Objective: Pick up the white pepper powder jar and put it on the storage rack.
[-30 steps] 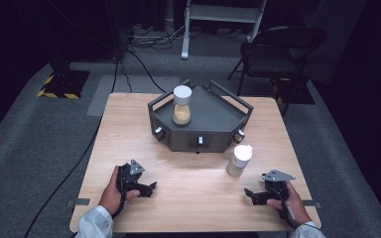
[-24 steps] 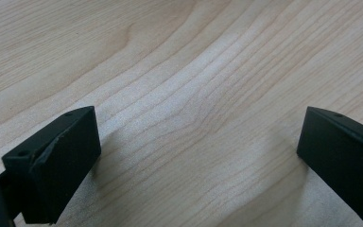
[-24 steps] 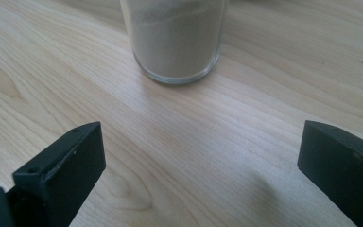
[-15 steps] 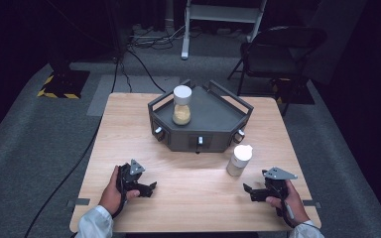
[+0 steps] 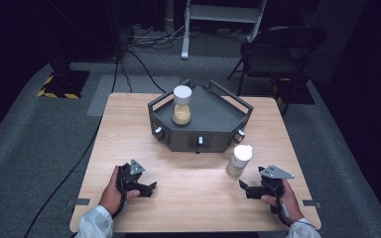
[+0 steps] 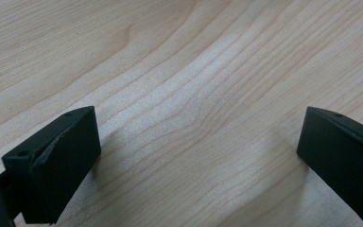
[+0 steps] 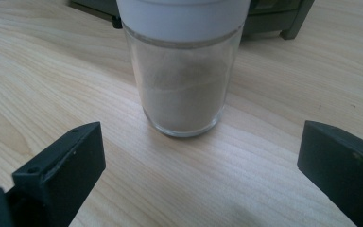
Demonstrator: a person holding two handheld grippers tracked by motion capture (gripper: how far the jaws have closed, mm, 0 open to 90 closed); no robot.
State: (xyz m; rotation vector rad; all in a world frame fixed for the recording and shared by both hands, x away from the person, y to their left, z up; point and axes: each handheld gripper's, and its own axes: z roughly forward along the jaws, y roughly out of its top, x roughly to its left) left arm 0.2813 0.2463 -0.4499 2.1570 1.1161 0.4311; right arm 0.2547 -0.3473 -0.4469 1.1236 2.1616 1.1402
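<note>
I have the right gripper low over the pale wooden table, near its front right corner, with its jaws spread wide and nothing between them. In the right gripper view the two black jaws stand far apart at the bottom corners, and the clear glass jar with a white lid stands upright on the wood ahead of them, centred between the jaws but not yet within them. It holds a pale grey-brown powder that fills most of the glass. From the high view that same jar sits just beside the gripper, toward the table's middle, and close in front of the dark grey angular metal tray with knobs on its front faces.

A second clear glass jar with a white lid and yellowish powder stands upright on the tray's deck, toward its left rear corner.

My left gripper rests at the front left of the table, well apart from both jars. Its jaws are also wide open and empty; the left gripper view shows bare wood grain between them. A hand grips each tool from behind, with white sleeves at the bottom edge.
</note>
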